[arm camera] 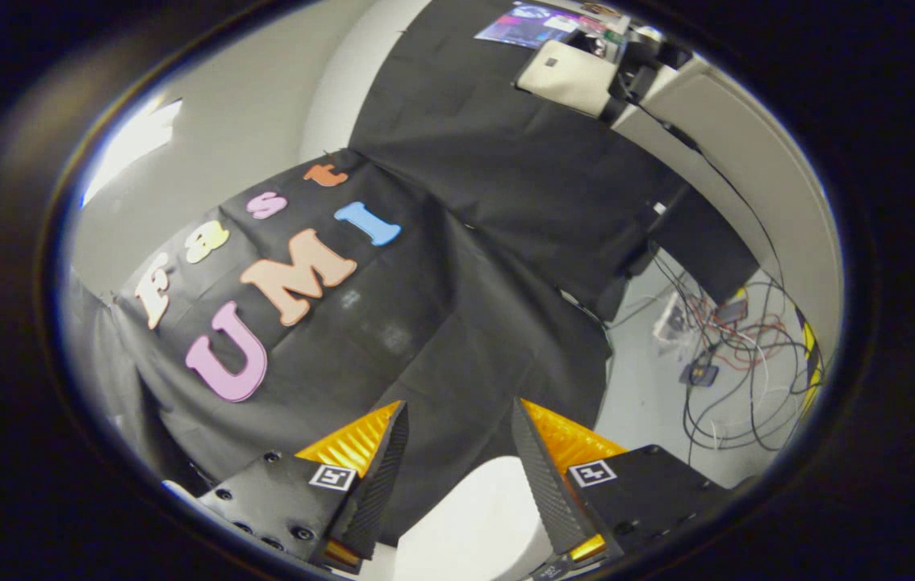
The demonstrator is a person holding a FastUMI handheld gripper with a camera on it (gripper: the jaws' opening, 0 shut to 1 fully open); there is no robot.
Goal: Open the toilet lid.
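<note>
Black cloth wall hangs beyond fingers; loose cables on floor to its right. Gripper spread wide, holding nothing. White toilet lid sits low between fingers, near their bases. Prob. approach stage: gap kept open so lid edge can enter.
</note>
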